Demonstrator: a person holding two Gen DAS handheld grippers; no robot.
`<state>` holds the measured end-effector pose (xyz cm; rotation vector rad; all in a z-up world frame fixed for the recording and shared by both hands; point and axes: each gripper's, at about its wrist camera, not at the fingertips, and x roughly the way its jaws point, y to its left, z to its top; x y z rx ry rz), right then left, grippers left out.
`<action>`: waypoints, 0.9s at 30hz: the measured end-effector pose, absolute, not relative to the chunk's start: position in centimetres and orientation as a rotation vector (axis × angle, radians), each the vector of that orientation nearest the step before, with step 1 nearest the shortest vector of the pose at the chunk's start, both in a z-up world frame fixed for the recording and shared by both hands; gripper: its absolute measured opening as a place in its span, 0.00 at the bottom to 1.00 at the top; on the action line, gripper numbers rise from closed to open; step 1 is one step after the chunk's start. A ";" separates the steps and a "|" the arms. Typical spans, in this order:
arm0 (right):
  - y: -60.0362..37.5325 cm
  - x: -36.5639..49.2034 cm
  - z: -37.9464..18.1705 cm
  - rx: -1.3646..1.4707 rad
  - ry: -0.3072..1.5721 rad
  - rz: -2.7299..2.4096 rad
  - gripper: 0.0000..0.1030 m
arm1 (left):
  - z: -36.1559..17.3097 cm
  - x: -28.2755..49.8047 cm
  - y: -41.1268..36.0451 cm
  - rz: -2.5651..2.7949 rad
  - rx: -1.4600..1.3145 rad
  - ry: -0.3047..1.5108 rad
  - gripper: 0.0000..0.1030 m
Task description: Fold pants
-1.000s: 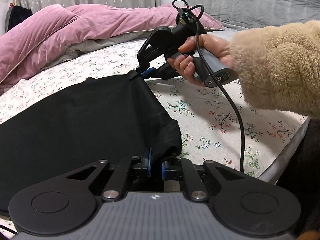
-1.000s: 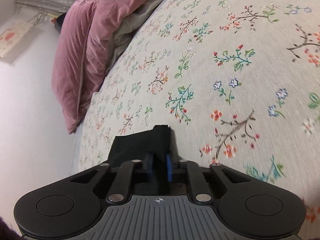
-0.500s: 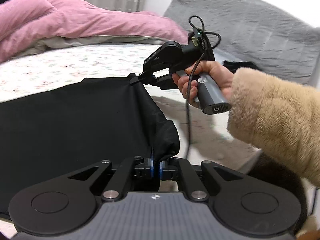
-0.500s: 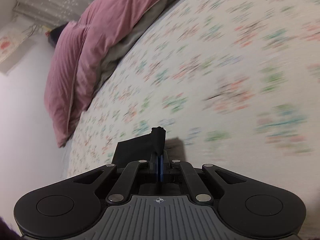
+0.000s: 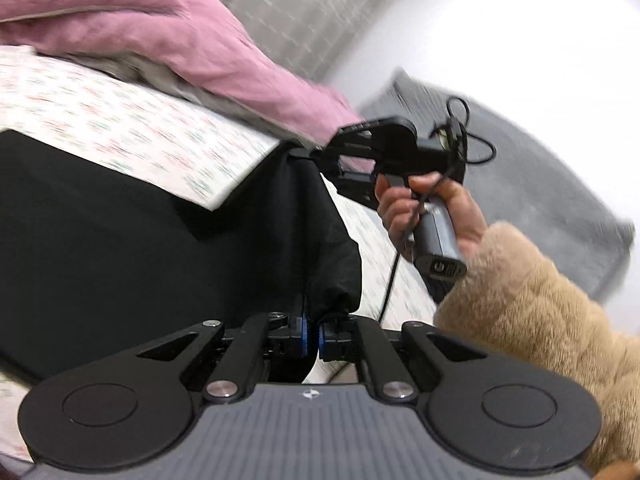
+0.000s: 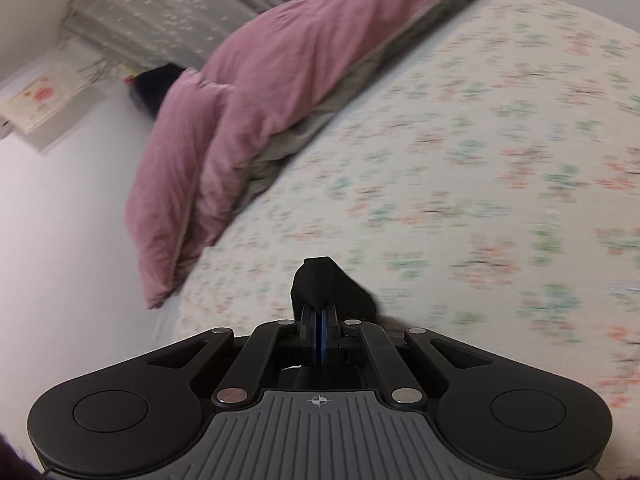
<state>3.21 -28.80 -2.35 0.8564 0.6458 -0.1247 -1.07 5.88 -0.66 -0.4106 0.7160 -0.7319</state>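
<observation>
Left wrist view
- Landmark: the bed with the cream sheet printed with small flowers (image 5: 132,136).
- Left gripper (image 5: 313,332): its black jaws with blue pads stand narrow, pinched on a bunched corner of the black cloth pants (image 5: 120,248).
- Black cloth pants: they lie spread across the near side of the bed, and the end at the grippers is lifted off the sheet, stretched as a raised edge from one gripper to the other.
- Right gripper (image 5: 298,152): above the bed, beyond the left one, its tip clamps the far corner of that raised edge.
- Right hand (image 5: 424,212): it wraps the grey handle; a fluffy tan fleece sleeve (image 5: 528,320) covers the arm, and a black cable hangs from the tool.
- Pink crumpled quilt (image 5: 160,28): heaped along the far side of the bed.
- Grey padded headboard (image 5: 540,176): at the right end of the bed.

Right wrist view
- Right gripper (image 6: 319,320): jaws pressed together with a small black tuft of the pants (image 6: 320,280) sticking out in front of them, held above the bed sheet (image 6: 480,160).
- Pink quilt (image 6: 260,92): along the far left edge of the bed, in front of a grey dotted curtain (image 6: 168,4).
</observation>
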 end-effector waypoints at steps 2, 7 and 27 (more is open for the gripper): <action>-26.6 5.3 -1.9 0.839 0.650 -0.102 0.02 | -0.5 -1.0 8.1 -0.672 -0.461 0.693 0.29; -20.7 10.2 -2.0 0.811 0.683 -0.047 0.02 | -0.7 -0.5 13.1 -0.555 -0.569 0.659 0.29; -14.1 16.3 1.6 0.725 0.751 0.026 0.02 | 0.5 0.3 19.1 -0.423 -0.724 0.586 0.29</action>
